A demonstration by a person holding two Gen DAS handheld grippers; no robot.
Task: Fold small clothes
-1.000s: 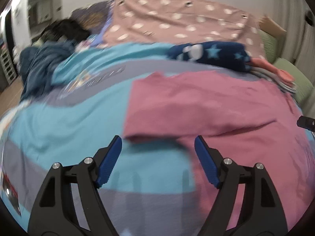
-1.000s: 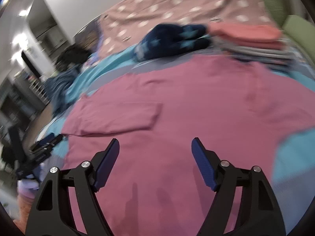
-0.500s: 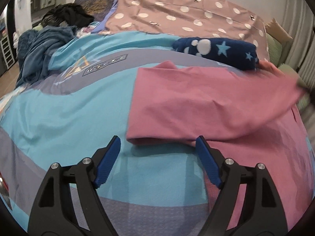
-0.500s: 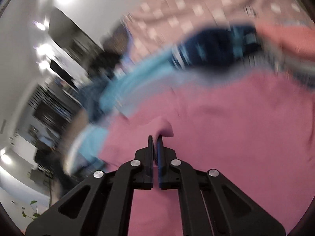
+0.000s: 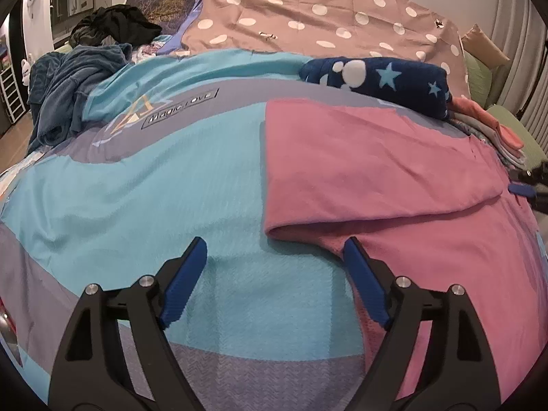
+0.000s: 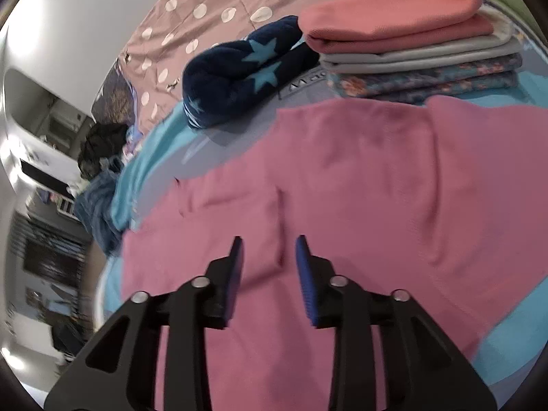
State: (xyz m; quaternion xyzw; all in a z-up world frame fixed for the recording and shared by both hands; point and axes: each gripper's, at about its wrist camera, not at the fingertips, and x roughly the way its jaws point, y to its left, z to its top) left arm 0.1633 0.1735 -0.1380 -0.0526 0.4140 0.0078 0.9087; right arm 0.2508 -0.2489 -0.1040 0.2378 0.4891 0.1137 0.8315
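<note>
A pink garment lies on the blue and grey bedspread, its left part folded over to the right. My left gripper is open and empty, just in front of the garment's folded near edge. My right gripper is partly open and empty, over the folded pink garment. Its blue tip also shows at the right edge of the left wrist view.
A stack of folded clothes and a navy star blanket lie behind the garment. A dark blue heap and black clothes lie at the far left. A dotted pink quilt covers the back.
My right gripper shut on the garment's left part, carried it over to the right, then opened and let it go. My left gripper stayed open and nearly still.
</note>
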